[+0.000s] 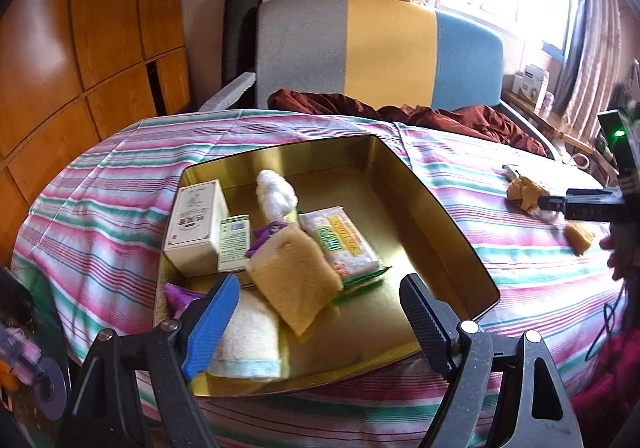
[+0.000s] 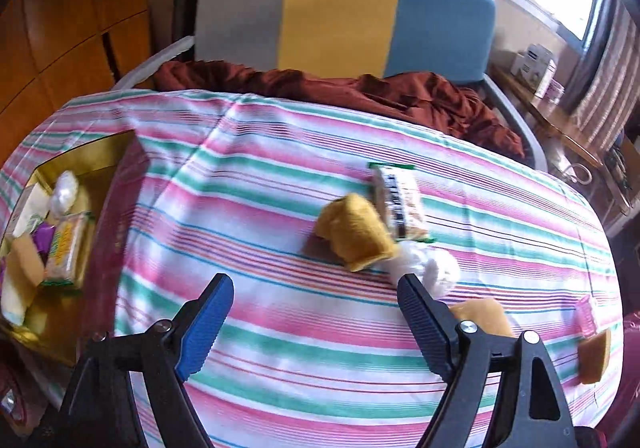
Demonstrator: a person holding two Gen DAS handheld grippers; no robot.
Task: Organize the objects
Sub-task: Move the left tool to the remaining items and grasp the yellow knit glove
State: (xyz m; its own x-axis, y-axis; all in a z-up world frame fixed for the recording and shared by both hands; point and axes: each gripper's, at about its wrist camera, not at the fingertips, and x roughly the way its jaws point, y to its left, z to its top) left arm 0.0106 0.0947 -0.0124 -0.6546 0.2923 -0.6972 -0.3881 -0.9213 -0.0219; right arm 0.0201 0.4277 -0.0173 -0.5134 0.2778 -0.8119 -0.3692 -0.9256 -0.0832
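A gold tin tray (image 1: pixel 432 216) lies on the striped cloth and holds a white box (image 1: pixel 196 228), a green-label box (image 1: pixel 234 244), a cotton wad (image 1: pixel 276 192), a snack packet (image 1: pixel 344 244), a yellow sponge (image 1: pixel 296 280) and a white cloth (image 1: pixel 248 340). My left gripper (image 1: pixel 320 312) is open and empty over the tray's near edge. My right gripper (image 2: pixel 316 312) is open and empty above the cloth. Ahead of it lie a yellow cloth (image 2: pixel 352 236), a snack packet (image 2: pixel 400 204) and a cotton wad (image 2: pixel 432 268). Two sponges (image 2: pixel 484 316) (image 2: pixel 596 356) lie at the right.
The tray also shows at the left of the right wrist view (image 2: pixel 92 160). A striped chair (image 1: pixel 380 52) with a dark red cloth (image 1: pixel 440 116) stands behind the table. A wooden wardrobe (image 1: pixel 80 48) is at the left. A shelf with boxes (image 1: pixel 532 84) is under the window.
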